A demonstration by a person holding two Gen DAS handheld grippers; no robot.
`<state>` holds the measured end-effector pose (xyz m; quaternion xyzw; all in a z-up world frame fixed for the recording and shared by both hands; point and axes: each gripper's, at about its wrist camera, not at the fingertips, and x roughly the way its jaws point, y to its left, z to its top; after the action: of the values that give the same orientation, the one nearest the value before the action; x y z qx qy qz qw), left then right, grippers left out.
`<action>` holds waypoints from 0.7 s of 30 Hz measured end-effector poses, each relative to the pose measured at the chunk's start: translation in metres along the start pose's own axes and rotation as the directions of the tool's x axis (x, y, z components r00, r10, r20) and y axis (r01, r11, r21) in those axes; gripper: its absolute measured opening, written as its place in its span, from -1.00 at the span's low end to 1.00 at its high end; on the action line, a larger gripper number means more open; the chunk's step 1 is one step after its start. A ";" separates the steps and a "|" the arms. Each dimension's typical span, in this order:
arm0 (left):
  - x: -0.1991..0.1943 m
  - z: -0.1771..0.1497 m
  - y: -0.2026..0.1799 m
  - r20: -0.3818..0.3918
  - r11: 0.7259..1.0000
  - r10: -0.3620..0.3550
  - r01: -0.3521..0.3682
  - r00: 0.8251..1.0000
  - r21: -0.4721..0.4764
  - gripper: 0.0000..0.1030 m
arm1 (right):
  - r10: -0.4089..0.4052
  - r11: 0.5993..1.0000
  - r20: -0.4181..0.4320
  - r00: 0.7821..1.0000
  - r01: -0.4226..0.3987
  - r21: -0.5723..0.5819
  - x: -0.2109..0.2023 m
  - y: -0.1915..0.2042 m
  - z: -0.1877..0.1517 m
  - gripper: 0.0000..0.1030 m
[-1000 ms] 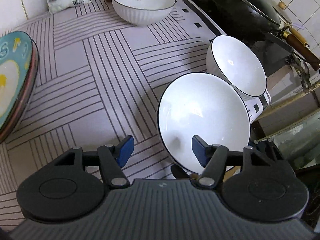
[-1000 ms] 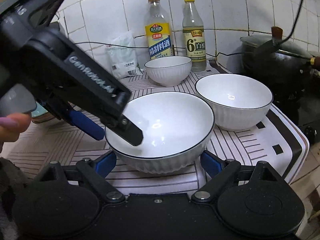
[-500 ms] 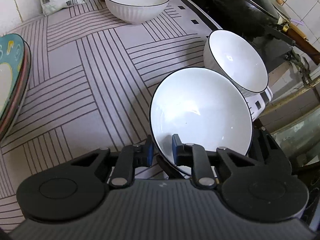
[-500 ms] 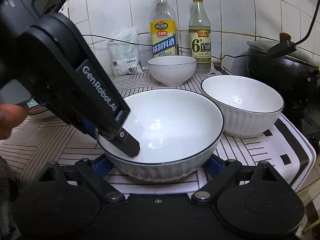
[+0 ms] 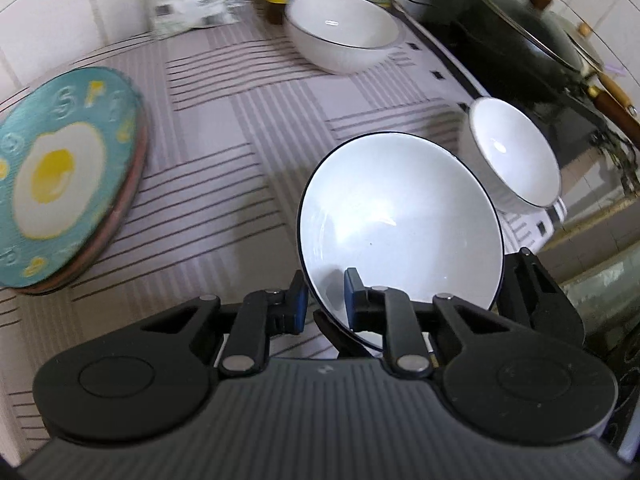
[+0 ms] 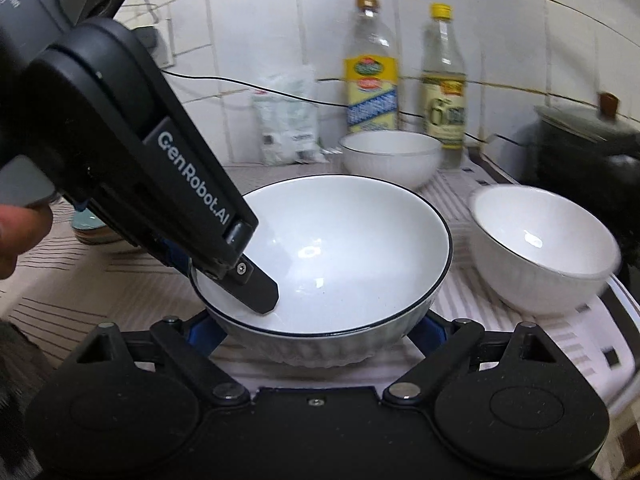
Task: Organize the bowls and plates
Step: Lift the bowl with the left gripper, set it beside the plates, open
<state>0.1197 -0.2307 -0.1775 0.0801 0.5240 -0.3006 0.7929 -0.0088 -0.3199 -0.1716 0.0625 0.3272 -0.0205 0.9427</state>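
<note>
A large white bowl (image 5: pixel 400 220) with a dark rim is tilted above the striped mat (image 5: pixel 240 128). My left gripper (image 5: pixel 325 300) is shut on its near rim, one pad inside and one outside. In the right wrist view the same bowl (image 6: pixel 340 248) sits between the wide-spread fingers of my right gripper (image 6: pixel 316 330), whose blue pads flank its ribbed lower wall; I cannot tell whether they press. The left gripper (image 6: pixel 216 272) reaches in from the left. A second white bowl (image 5: pixel 516 152) stands to the right and a third bowl (image 5: pixel 344 28) at the back. Stacked plates (image 5: pixel 60 176), the top one teal with an egg picture, lie left.
Two bottles (image 6: pixel 372 72) (image 6: pixel 444 80) and a plastic bag (image 6: pixel 288 120) stand against the tiled wall. A dark wok with a lid (image 5: pixel 520 40) sits at the right beyond the mat. The counter drops off just right of the second bowl. A hand (image 6: pixel 16 236) holds the left gripper.
The left jaws closed on the large bowl's rim, then carried it slightly up and sideways. The right gripper slid forward so the bowl sits deeper between its fingers.
</note>
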 end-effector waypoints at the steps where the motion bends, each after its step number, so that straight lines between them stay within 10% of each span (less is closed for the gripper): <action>1: -0.002 0.000 0.005 0.003 1.000 0.011 -0.011 1.000 -0.006 -0.66 | 0.011 1.000 0.000 1.000 -0.011 -0.009 0.003 0.004 0.003 0.84; 21: -0.003 -0.020 0.071 -0.052 0.988 0.096 -0.102 0.994 -0.115 -0.61 | 0.174 0.976 -0.067 0.983 -0.181 -0.121 0.047 0.064 0.009 0.84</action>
<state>0.1432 -0.1632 -0.1968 0.0661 0.5546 -0.2274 0.7978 0.0386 -0.2579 -0.1864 0.0323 0.3471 0.0861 0.9333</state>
